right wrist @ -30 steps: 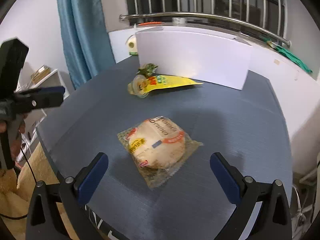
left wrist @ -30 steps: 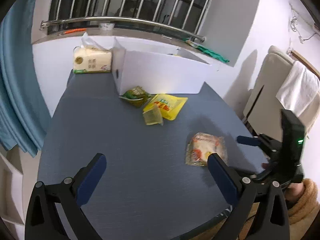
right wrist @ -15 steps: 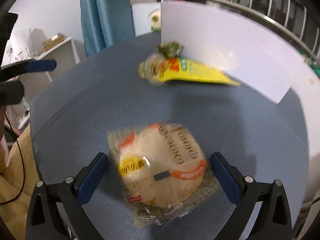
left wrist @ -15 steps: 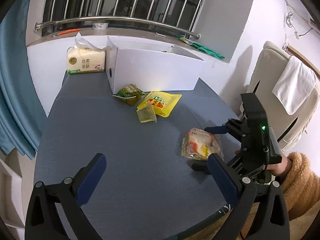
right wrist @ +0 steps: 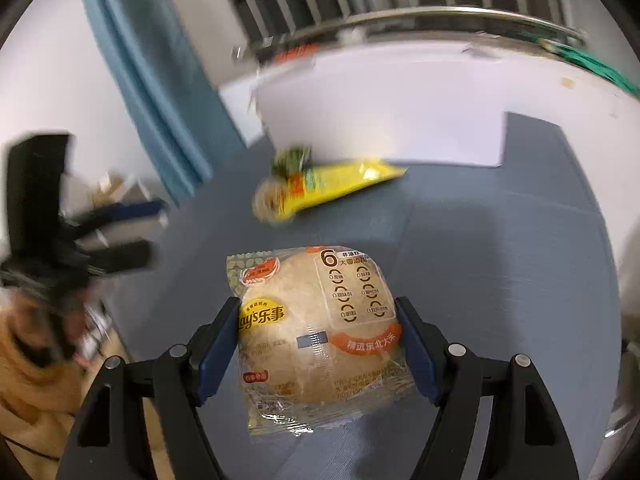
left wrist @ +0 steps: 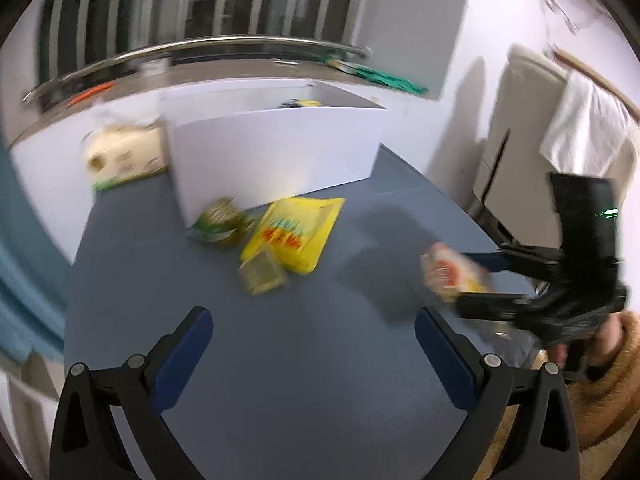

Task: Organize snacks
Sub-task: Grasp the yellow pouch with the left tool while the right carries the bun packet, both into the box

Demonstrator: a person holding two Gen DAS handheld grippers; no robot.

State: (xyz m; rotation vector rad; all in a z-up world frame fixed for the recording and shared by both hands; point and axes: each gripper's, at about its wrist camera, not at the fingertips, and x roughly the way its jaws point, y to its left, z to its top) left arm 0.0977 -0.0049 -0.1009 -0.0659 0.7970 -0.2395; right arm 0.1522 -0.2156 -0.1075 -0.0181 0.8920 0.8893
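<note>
Right gripper (right wrist: 316, 332) clamped on rice cake pack (right wrist: 316, 320); slippery wrapper may slide out, cake may crack. Left gripper (left wrist: 312, 344) apart, empty.

The rice cracker packet (right wrist: 316, 332) reads "Lay's乐事", a large "6" and "精选东北大米".

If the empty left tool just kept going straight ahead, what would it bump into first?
Probably the small yellowish packet lying on the blue table, just before the yellow snack bag and the white box behind it. The left tool is open, and depth is hard to judge here.
</note>
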